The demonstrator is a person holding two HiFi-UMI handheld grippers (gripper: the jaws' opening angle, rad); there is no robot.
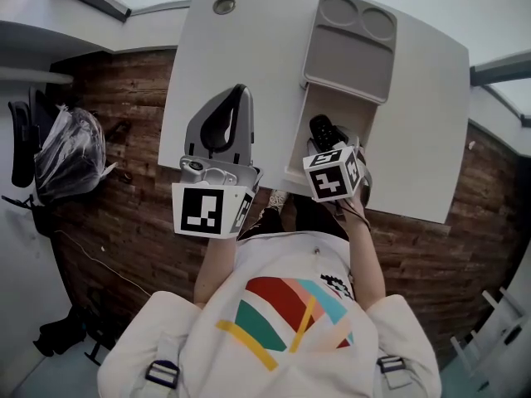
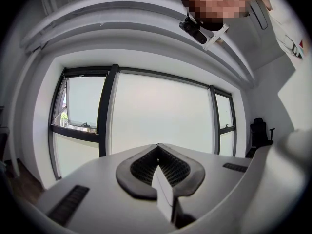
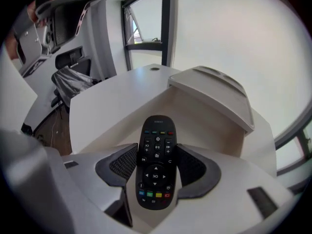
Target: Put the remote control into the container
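Observation:
My right gripper [image 1: 329,149] holds the black remote control [image 1: 321,129] over the open beige container [image 1: 300,143] on the white table [image 1: 249,48]. In the right gripper view the remote [image 3: 155,162] stands face up, clamped between the two dark pads [image 3: 123,164], its top end pointing at the container's cavity [image 3: 195,118]. The container's lid [image 1: 348,44] is folded back on the far side. My left gripper [image 1: 240,94] rests over the table left of the container, apart from it. In the left gripper view it [image 2: 157,147] is shut on nothing and points at a window.
A round cable grommet [image 1: 223,5] sits near the table's far edge. Beyond the table's left side, on the wooden floor, are a dark bag [image 1: 70,152] and a black chair [image 1: 21,139]. The table's near edge runs just under both grippers.

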